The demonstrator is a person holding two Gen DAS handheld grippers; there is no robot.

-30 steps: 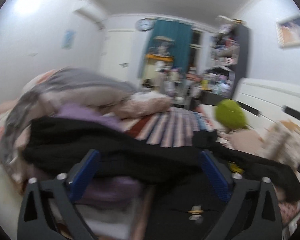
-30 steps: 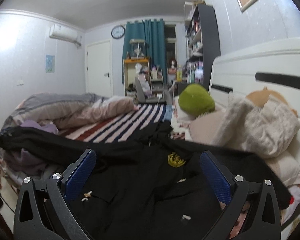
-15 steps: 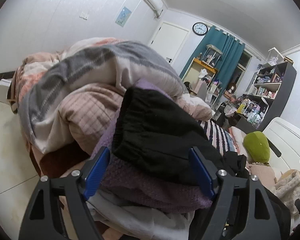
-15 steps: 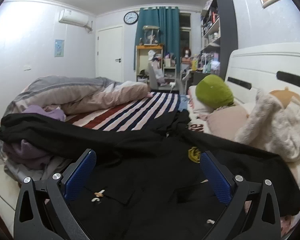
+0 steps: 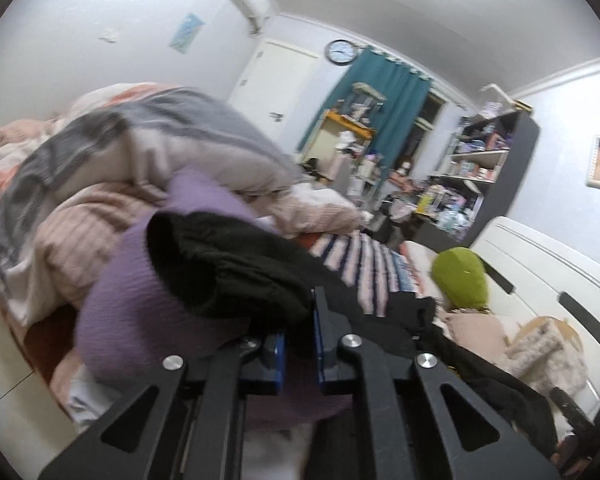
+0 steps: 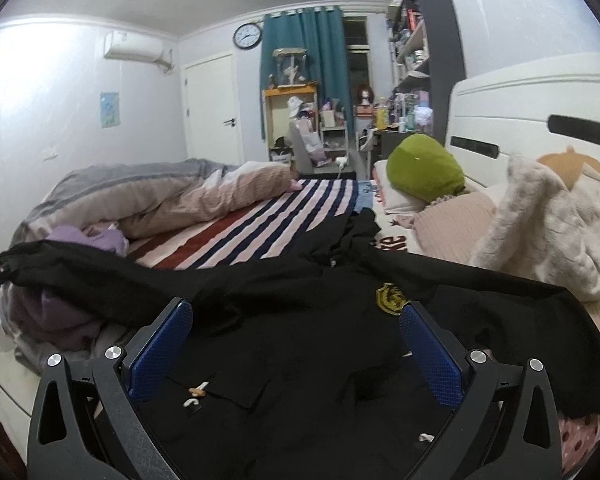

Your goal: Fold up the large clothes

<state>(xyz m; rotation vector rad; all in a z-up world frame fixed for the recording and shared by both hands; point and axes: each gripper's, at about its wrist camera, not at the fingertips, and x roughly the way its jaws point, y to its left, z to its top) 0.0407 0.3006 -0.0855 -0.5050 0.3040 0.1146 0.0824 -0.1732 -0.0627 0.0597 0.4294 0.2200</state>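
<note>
Two tools: left hand-held gripper [image 5: 298, 344] pinches the sleeve end of the black coat [image 6: 320, 352] spread on the bed [image 6: 260, 228]; right hand-held gripper [image 6: 296, 356] hovers wide above it. Thick fabric may slip free when pulled.

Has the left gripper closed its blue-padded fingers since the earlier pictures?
Yes. The left gripper, open before, is now shut on the black garment sleeve above the purple knitted sweater.

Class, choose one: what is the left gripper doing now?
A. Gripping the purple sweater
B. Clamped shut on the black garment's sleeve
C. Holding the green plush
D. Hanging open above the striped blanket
B: the left gripper has its blue pads pinched together on the black garment's sleeve.
</note>
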